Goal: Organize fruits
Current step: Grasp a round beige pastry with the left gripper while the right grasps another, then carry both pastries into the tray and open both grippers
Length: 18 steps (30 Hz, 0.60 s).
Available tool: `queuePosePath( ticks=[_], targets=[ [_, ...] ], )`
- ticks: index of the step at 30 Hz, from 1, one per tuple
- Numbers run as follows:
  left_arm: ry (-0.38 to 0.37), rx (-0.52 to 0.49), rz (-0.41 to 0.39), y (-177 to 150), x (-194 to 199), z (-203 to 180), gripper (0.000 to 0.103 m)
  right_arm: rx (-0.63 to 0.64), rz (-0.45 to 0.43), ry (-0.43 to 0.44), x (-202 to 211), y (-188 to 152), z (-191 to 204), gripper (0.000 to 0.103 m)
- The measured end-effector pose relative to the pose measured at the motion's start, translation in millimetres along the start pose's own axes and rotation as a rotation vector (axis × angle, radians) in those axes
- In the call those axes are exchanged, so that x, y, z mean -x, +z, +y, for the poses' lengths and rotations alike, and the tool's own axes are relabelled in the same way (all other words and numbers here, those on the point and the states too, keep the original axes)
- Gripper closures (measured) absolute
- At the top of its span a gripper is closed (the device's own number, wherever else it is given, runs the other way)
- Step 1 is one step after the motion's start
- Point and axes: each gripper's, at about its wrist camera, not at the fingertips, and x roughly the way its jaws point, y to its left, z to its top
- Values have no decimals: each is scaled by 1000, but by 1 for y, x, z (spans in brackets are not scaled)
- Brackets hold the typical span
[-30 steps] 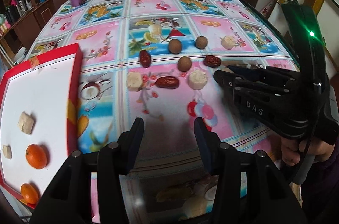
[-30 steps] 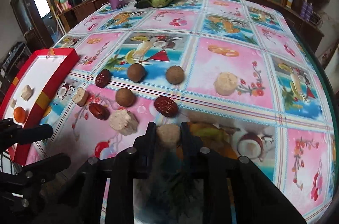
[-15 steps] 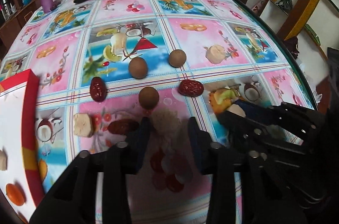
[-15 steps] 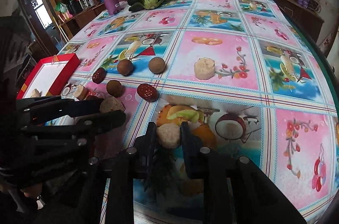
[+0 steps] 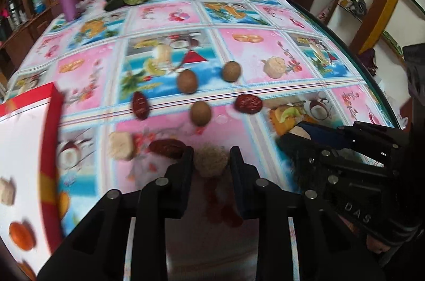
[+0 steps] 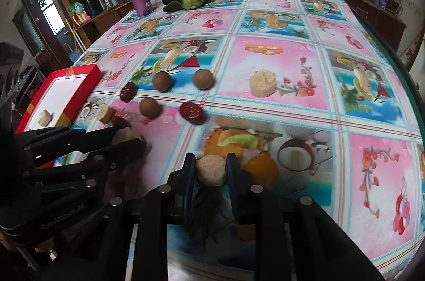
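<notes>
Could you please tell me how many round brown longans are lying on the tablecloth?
3. Two round brown longans lie side by side on the blue panel; the third sits nearer, on the pink panel. None looks hidden.

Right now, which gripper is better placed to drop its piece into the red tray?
Left. The left gripper holds a pale chunk beside the red tray; the right gripper grips its own chunk farther away.
</notes>
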Motion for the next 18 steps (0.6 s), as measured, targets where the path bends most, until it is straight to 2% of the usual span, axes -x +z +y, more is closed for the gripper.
queuePosePath(
  ticks=[7, 18],
  targets=[
    [106, 56, -111, -16, 50, 32, 74, 34, -35, 36, 13, 7, 32, 81],
    [284, 155, -218, -43, 100, 92, 74, 191, -66, 95, 18, 16, 123, 81]
  ],
)
